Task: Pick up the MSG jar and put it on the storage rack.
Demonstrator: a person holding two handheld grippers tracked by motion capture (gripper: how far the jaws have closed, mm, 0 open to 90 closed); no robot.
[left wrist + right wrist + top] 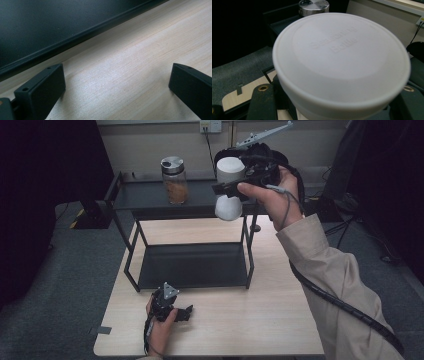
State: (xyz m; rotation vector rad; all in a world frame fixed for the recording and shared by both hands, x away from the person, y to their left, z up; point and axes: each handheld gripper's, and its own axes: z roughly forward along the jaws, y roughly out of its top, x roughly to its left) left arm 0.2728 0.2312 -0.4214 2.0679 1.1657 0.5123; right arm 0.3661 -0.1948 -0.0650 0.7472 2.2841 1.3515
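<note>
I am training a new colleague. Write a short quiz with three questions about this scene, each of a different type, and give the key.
1. True or false: the right gripper is shut on the white bottle.
2. Multiple choice: where does the glass jar with the metal lid stand? A) on the wooden table; B) on the top shelf of the black rack; C) on the lower shelf of the rack.
3. Short answer: how do the jaws of the left gripper stand, and what lies between them?

Key: 1. True. 2. B. 3. Wide open, with bare wooden table between them.
</note>
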